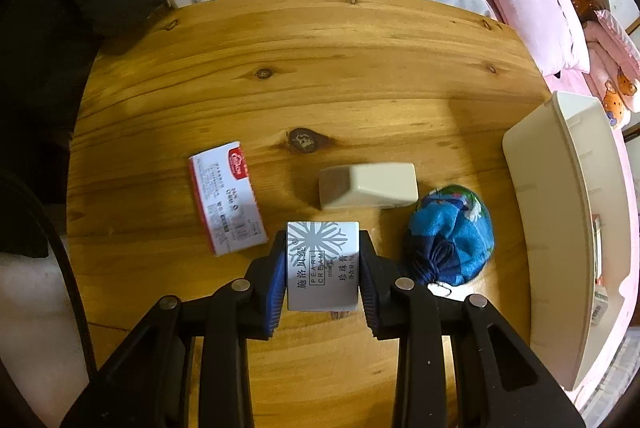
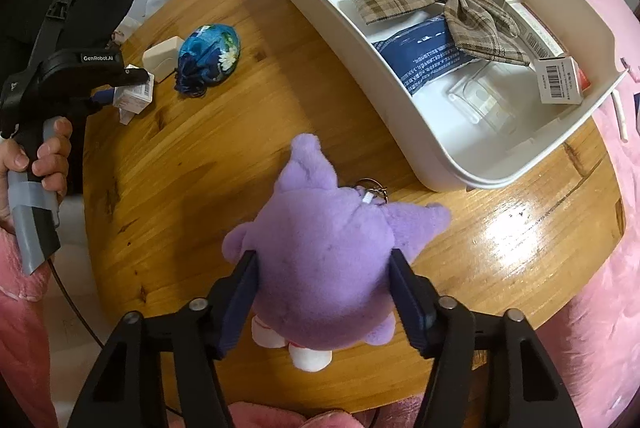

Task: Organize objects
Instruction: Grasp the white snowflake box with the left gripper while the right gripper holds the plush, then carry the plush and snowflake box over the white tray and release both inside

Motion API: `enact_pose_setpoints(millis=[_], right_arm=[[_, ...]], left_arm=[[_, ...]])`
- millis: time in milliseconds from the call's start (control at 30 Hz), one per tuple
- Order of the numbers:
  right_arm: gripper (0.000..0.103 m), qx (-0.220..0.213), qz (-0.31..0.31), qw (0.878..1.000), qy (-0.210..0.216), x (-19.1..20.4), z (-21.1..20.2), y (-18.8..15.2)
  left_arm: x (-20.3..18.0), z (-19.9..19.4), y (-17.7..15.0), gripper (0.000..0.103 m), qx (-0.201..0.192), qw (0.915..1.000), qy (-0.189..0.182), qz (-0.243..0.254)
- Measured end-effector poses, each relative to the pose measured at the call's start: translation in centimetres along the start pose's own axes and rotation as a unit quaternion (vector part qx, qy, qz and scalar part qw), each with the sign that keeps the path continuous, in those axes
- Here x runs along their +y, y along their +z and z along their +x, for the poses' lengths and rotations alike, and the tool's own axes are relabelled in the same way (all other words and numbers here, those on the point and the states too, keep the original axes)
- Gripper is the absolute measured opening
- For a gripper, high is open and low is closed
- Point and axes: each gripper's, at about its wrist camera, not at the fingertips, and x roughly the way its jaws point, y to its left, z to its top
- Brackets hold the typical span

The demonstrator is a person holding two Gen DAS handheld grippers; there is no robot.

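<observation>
Partly done: white bin [image 2: 400, 115] already holds bow, pouch, boxes. We've got L gripper [image 1: 323, 268] pinching cream box [image 1: 322, 260], R gripper [image 2: 322, 292] squeezing purple plush [image 2: 320, 260], both above table [image 1: 360, 67]. Left: soap [image 1: 368, 185], blue bag [image 1: 450, 236], red-white card [image 1: 228, 197].

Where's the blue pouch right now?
On the wooden table, the blue pouch lies right of the left gripper, beside the beige block and near the white bin.

Purple plush [image 2: 320, 260] with white feet; white tray [image 2: 400, 107] holding brown plaid bow [image 2: 440, 7] and navy packet [image 2: 420, 55]. Honey-brown wood table [image 1: 320, 67], blue floral pouch [image 1: 452, 232], cream block [image 1: 368, 185], white box [image 1: 323, 264] with grey snowflake, red-and-white card [image 1: 228, 195].
</observation>
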Motion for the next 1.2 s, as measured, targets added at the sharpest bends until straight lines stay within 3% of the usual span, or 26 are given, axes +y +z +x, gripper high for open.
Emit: enact_pose_setpoints(millis=[67,133,467,833,900,967,1200], right_arm=[[0.043,-0.005,-0.002,1.000,0.001,0.3,-0.7,-0.1],[0.039,-0.008,-0.010,1.000,0.002,0.5,-1.2,-0.1],[0.041,0.039,-0.018,0.999,0.014,0.8,-1.5,0.0],[0.074,0.133,0.024,0.989,0.062,0.2,-0.3,1.8],[0.082,0.143,0.029,0.988,0.057,0.3,0.0,2.1],[0.083,0.157,0.023,0.986,0.050,0.6,0.4,2.4],[0.095,0.207,0.007,0.978,-0.012,1.1,2.7,2.7]], left_arm=[[0.0,-0.5,-0.2,0.035,0.002,1.0000,0.000,0.002],[0.3,-1.0,-0.6,0.035,0.001,1.0000,-0.003,0.003],[1.1,-4.6,-3.5,0.035,0.013,0.9998,-0.003,0.015],[2.6,-9.5,-9.5,0.035,0.007,0.9997,-0.017,0.016],[2.9,-9.7,-10.4,0.035,0.011,0.9998,-0.017,0.010],[3.3,-9.9,-11.3,0.035,0.014,0.9998,-0.017,-0.001],[4.5,-9.9,-13.6,0.035,0.021,0.9988,-0.020,-0.040]])
